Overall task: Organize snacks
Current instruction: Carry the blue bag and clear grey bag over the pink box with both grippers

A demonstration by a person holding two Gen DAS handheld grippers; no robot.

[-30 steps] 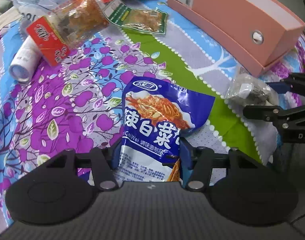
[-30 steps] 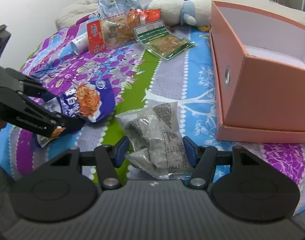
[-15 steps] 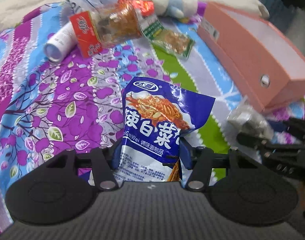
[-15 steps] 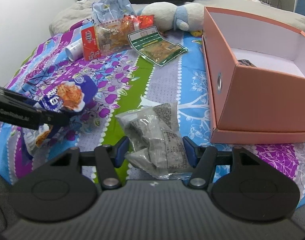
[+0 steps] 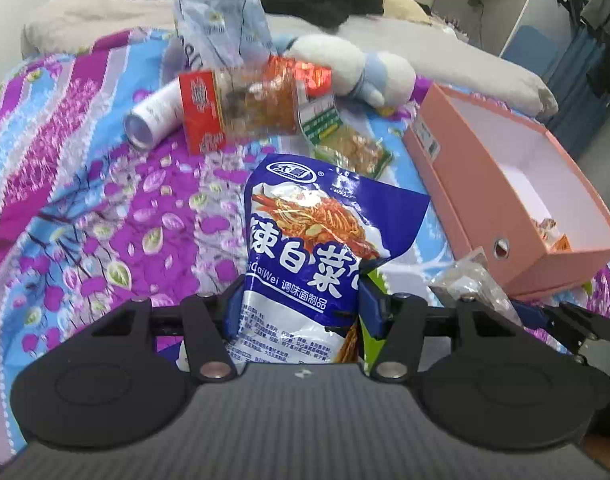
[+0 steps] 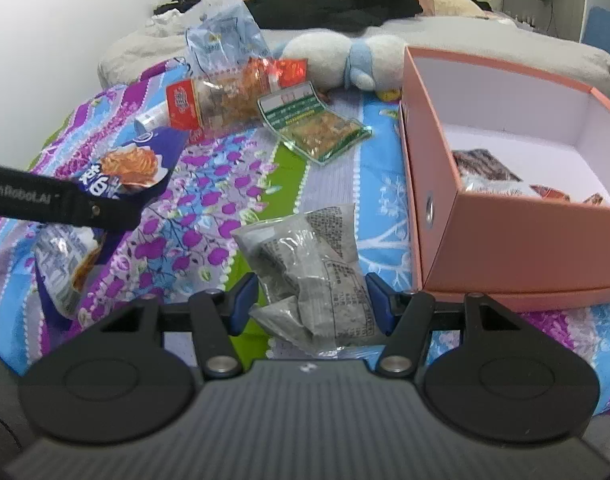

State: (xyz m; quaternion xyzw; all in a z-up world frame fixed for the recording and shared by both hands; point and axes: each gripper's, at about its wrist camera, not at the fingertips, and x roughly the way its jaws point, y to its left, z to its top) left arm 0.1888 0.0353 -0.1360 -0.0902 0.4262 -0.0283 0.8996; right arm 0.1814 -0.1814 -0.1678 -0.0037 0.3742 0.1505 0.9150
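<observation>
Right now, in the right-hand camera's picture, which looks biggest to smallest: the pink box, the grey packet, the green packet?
1. pink box, clearly largest.
2. grey packet, but it sits nearest the camera, so its lead is unsure.
3. green packet, lying farther away.

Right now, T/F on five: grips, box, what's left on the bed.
1. The left gripper is shut on the blue packet. True.
2. The right gripper is empty. False: it is shut on the grey packet.
3. The pink box is empty. False: a few packets already lie inside.
4. The green packet lies on the bedspread, outside the box. True.
5. The red-labelled packet is in the box. False: it lies on the bedspread near the plush toy.
</observation>
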